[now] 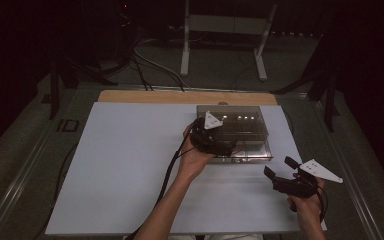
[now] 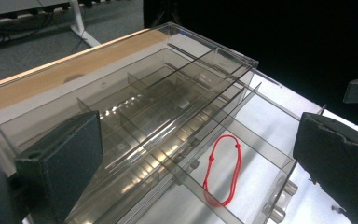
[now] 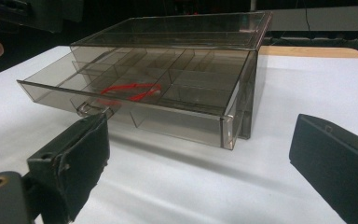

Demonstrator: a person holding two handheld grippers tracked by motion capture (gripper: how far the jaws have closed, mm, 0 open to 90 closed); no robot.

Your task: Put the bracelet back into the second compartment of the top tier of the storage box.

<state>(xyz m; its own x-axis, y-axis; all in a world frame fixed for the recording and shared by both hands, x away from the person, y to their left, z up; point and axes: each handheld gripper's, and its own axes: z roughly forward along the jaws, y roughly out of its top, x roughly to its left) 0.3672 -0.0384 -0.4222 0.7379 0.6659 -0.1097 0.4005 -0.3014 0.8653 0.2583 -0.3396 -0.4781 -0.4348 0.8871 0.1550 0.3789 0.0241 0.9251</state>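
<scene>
Holding our left hand-held gripper [image 2: 191,154] wide and empty over the pulled-out drawer [image 2: 242,186], we see a red cord loop [image 2: 223,170] in one front compartment. Our right hand-held gripper [image 3: 198,163] gapes empty above the table [image 3: 177,182], near the clear organizer box [image 3: 177,28].

No words, numbers, labels or signs are showing clearly enough to read in any view.
</scene>
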